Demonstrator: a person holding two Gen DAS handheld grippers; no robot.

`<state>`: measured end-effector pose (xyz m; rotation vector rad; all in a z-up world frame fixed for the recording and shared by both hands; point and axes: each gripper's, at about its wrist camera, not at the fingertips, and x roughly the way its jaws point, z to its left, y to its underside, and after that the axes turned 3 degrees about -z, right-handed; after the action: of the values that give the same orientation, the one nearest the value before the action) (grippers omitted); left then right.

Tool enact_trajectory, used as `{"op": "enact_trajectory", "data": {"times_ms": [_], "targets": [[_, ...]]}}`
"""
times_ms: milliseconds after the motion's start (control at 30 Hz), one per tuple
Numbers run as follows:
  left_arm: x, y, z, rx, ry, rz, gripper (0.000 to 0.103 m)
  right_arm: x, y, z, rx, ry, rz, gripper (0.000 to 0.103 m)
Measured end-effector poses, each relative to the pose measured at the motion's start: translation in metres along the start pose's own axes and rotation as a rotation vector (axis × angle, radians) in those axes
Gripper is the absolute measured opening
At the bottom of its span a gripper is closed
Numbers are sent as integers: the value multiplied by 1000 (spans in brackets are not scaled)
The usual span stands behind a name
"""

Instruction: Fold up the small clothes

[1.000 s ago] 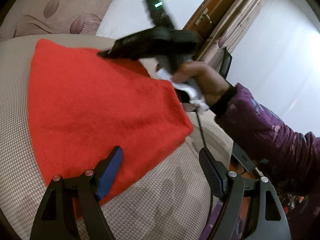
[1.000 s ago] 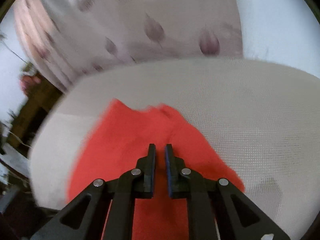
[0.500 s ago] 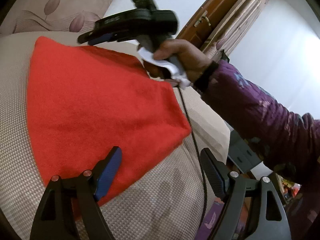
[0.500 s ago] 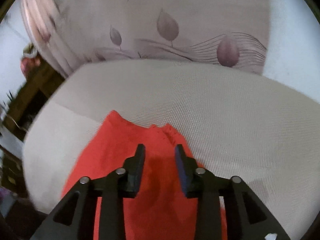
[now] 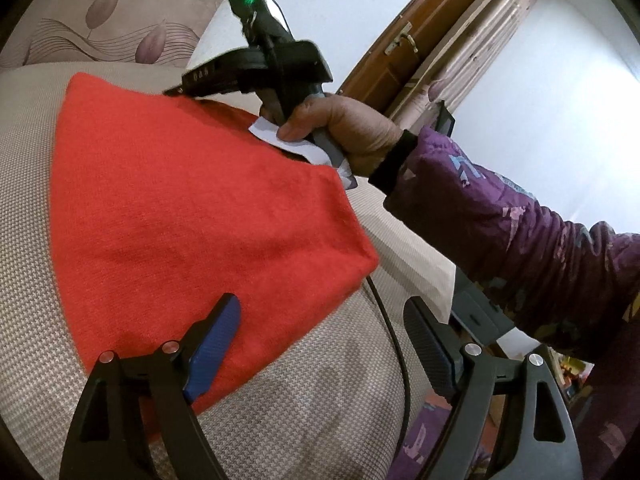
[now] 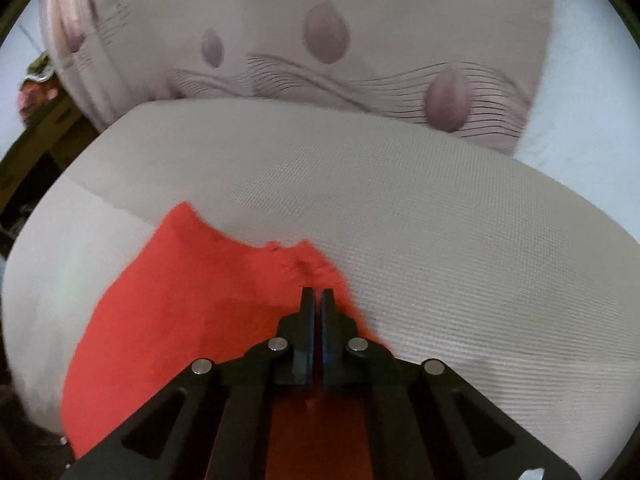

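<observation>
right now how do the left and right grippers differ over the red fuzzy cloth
The left gripper is open, fingers wide apart, hovering at the near edge of the red fuzzy cloth. The right gripper is shut, its fingers nearly touching at the cloth's far edge. Both have black frames.

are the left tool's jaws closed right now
No, the left tool is wide open, one finger over the red cloth, the other off its edge.
</observation>
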<state>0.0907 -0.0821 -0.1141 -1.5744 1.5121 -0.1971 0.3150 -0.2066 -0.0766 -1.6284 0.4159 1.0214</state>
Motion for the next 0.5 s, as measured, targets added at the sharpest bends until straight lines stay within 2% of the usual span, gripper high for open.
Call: {"op": "enact_trajectory", "data": {"times_ms": [33, 67, 133, 167, 233, 300, 367, 433, 500], "targets": [[0, 0, 0, 0, 1, 0, 84, 3, 3, -6, 22, 14, 12, 0], [0, 0, 0, 0, 2, -1, 84, 4, 5, -11, 43, -14, 17, 0], [0, 0, 0, -2, 3, -3, 84, -2, 6, -17, 84, -97, -16, 0], [0, 0, 0, -2, 3, -3, 84, -7, 5, -22, 122, -124, -39, 7], [-1, 0, 0, 1, 2, -3, 84, -12, -2, -30, 169, -208, -45, 8], [-1, 0, -1, 2, 2, -4, 85, -12, -9, -25, 129, -217, -31, 8], [0, 0, -1, 2, 2, -4, 85, -1, -13, -17, 91, -248, 27, 12], [0, 0, -1, 2, 2, -4, 85, 12, -13, -7, 36, -217, 70, 19], [0, 0, -1, 2, 2, -4, 85, 20, -12, -3, 21, -210, 91, 20]]}}
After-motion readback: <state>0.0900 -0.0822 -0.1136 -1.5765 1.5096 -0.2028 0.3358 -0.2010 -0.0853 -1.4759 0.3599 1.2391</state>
